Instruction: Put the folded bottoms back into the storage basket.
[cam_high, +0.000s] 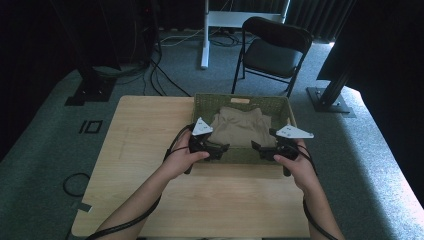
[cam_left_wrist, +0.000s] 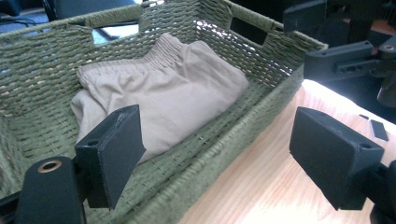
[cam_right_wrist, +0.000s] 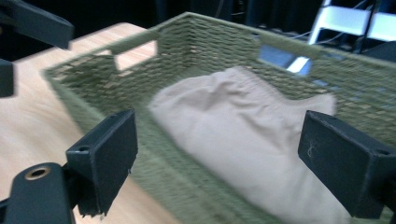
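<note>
Your left gripper (cam_high: 223, 148) sits at the near left corner of the green woven basket (cam_high: 240, 99), its jaws spread wide and holding nothing. In the left gripper view the left gripper (cam_left_wrist: 215, 156) has one pad (cam_left_wrist: 113, 148) hanging over the inside of the basket (cam_left_wrist: 42, 70) and the other over the bare wood, so the jaws straddle the near rim without closing on it; whether either pad touches the weave, you cannot tell.

Moving right, the basket stands at the far edge of the desk (cam_high: 150, 150), right of its middle, with cut-out handles in its walls. Inside lies a folded beige garment (cam_high: 241, 127) with a gathered elastic waistband towards the far wall; it covers most of the basket floor and looks soft and slightly rumpled (cam_left_wrist: 173, 88).

At the near right corner you hold the right gripper (cam_high: 256, 148), pointing inward at the left one. In the right gripper view the right gripper (cam_right_wrist: 219, 163) is also opened wide and empty, above the near rim, the garment (cam_right_wrist: 233, 126) between its pads.
</note>
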